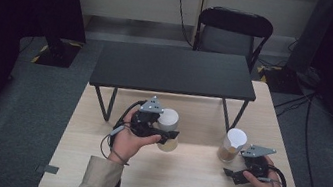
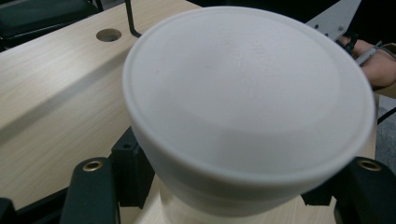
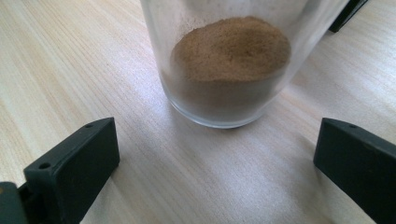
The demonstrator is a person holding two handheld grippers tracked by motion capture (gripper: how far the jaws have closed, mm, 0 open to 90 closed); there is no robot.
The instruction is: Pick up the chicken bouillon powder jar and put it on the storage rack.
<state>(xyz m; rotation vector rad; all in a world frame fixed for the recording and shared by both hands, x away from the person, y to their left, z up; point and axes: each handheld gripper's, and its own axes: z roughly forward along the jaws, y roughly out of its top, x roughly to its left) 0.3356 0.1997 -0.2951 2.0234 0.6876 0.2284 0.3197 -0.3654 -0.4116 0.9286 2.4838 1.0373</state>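
Observation:
A glass jar with a white lid point(image 1: 167, 120) is lifted a little off the wooden table point(image 1: 181, 182), left of the middle. My left gripper point(image 1: 168, 137) is shut on its body below the lid. In the left gripper view the round white lid point(image 2: 247, 88) looms large, and the gripper point(image 2: 231, 198) has one black jaw on each side of the jar. A second white-lidded jar point(image 1: 232, 145) stands on the table at the right. My right gripper point(image 1: 237, 165) is open just in front of it. In the right gripper view this jar point(image 3: 229, 60) holds brown powder and stands beyond the wide-open gripper point(image 3: 217, 137).
A low black bench point(image 1: 173, 69) stands across the far half of the table on thin legs. Behind it is a black chair point(image 1: 232, 33). A round cable hole point(image 2: 108, 34) is cut in the tabletop. Cables lie on the grey floor at the right.

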